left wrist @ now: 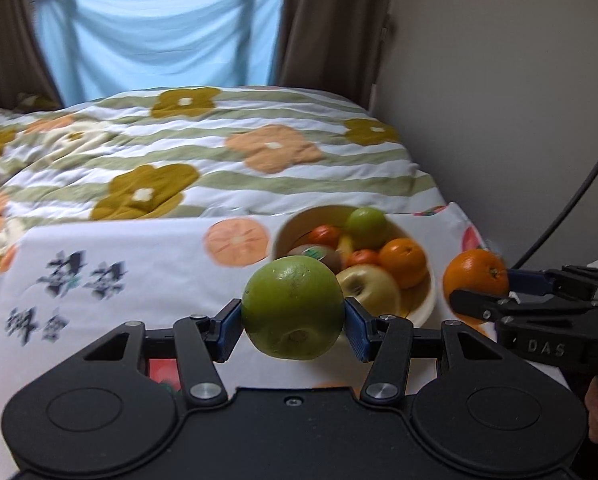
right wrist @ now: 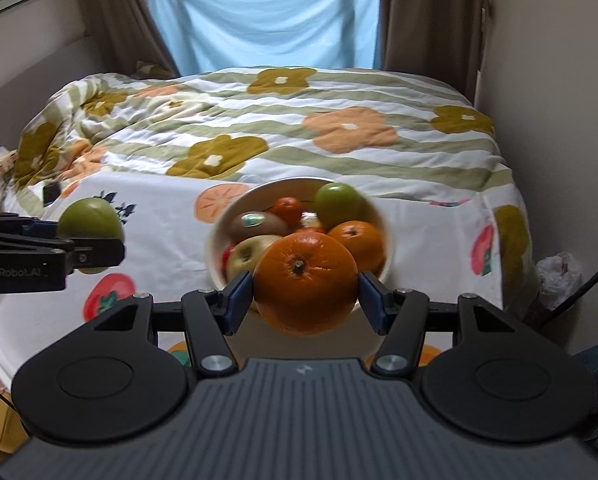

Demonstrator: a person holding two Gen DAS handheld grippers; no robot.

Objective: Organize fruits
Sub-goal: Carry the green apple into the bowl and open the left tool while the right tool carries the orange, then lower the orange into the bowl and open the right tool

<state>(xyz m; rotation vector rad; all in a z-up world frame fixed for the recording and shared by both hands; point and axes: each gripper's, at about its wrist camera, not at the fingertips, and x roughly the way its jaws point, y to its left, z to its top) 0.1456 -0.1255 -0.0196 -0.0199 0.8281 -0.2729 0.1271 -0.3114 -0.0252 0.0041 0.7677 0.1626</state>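
Note:
My left gripper (left wrist: pixel 293 320) is shut on a green apple (left wrist: pixel 293 307), held above the cloth in front of and left of the bowl; both also show in the right wrist view, gripper (right wrist: pixel 95 240) and apple (right wrist: pixel 89 218). My right gripper (right wrist: pixel 306 294) is shut on an orange (right wrist: pixel 306 283), held just in front of the bowl; it shows in the left wrist view (left wrist: pixel 477 276) to the bowl's right. The cream bowl (left wrist: pixel 423 304) (right wrist: pixel 217 236) holds several fruits: a green apple (left wrist: pixel 366 227), an orange (left wrist: pixel 403 261), a yellow apple (left wrist: pixel 369 287), a kiwi, small tangerines.
The bowl stands on a white fruit-print cloth (left wrist: pixel 139 264) over a table at the foot of a bed with a flowered quilt (left wrist: pixel 203 152). A wall (left wrist: pixel 499 100) runs close on the right, with a black cable (left wrist: pixel 571 204). A plastic bag (right wrist: pixel 557 270) lies by the right edge.

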